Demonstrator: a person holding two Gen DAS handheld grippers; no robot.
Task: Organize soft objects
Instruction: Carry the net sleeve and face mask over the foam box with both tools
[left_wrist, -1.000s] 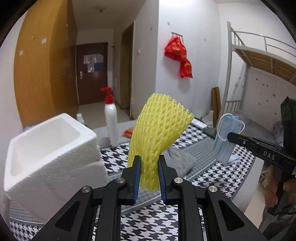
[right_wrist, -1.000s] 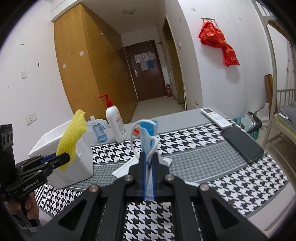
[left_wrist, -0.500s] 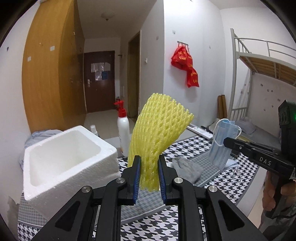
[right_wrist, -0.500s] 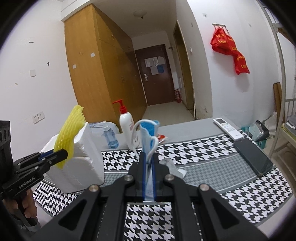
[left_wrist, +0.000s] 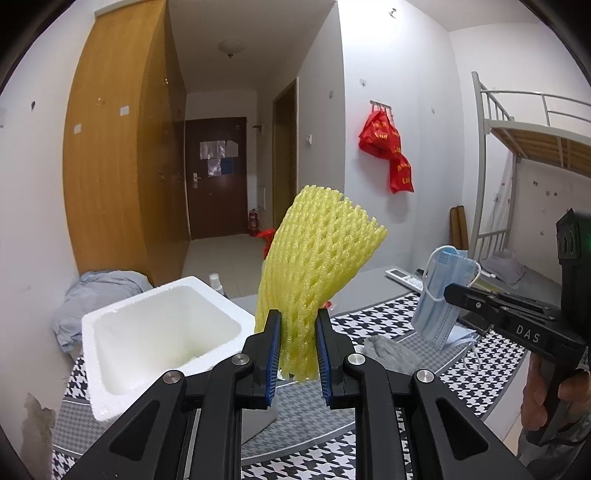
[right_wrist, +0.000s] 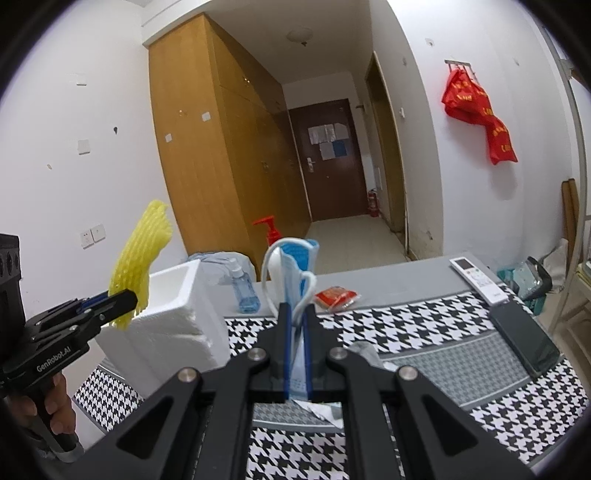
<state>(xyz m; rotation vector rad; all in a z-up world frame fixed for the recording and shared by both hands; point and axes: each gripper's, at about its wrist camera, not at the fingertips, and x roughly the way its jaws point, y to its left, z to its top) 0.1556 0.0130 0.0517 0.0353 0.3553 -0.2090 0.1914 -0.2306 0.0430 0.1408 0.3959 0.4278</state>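
My left gripper is shut on a yellow foam net sleeve, held upright above the table just right of the open white foam box. My right gripper is shut on a blue face mask, held upright above the table. In the right wrist view the left gripper, the yellow net and the box are at the left. In the left wrist view the right gripper and the mask are at the right. A grey cloth lies on the table.
The table has a houndstooth cloth. On it stand a pump bottle with a red top and a small blue spray bottle. A red packet, a white remote and a dark phone lie there.
Both grippers have risen, each keeping its hold. The view into the foam box has opened, and the box now sits lower in both views.
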